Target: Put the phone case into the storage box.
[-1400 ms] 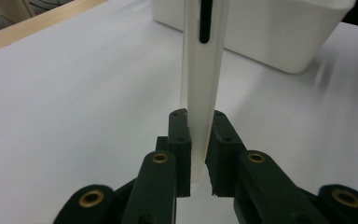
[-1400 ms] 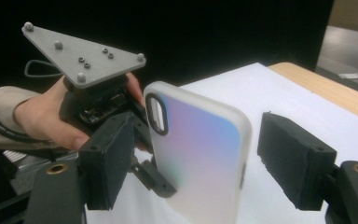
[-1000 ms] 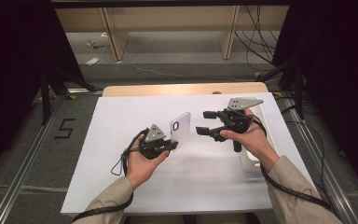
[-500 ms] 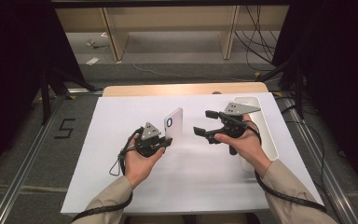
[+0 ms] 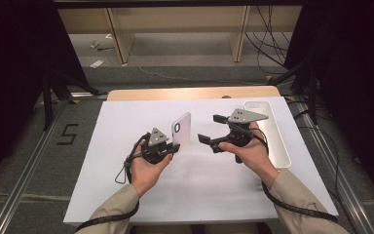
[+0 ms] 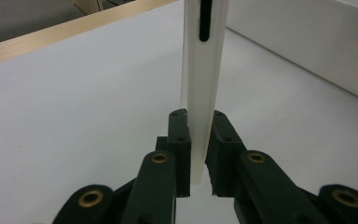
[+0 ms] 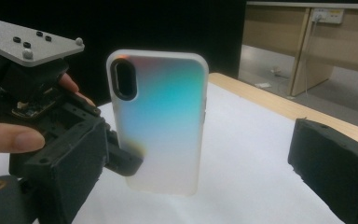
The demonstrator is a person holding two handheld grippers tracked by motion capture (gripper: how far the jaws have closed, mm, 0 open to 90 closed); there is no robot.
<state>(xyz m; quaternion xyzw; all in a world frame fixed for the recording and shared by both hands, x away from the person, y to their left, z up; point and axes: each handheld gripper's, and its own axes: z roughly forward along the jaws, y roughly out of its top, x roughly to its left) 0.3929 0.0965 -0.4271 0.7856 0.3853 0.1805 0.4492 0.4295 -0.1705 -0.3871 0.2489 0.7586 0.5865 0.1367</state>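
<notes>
Translucent phone case [image 5: 181, 128] between left gripper [image 5: 171, 148] fingers [image 6: 181, 140]

1. The phone case [image 7: 161, 122] pinched in my left gripper [image 6: 198, 154] looks like frosted, translucent plastic with a matt face; in the right gripper view it carries a soft rainbow sheen of teal and pink.
2. Its edge, seen in the left gripper view, is milky white and smooth.
3. My jaws are black, hard-looking plastic, dull rather than shiny, with brassy metal pins at the joints.
4. The pad block [image 7: 331, 163] on my right gripper [image 5: 213, 128] has a rough, grainy black surface.
5. The three-cornered plate [image 7: 30, 44] is bare grey metal, brushed and matt.
6. The table [image 5: 126, 117] top is a smooth matt white sheet with a pale wood edge [image 5: 195, 92].
7. The tray [image 5: 272, 141] looks like smooth white plastic.
8. My sleeves [image 5: 302, 200] are tan cloth.
</notes>
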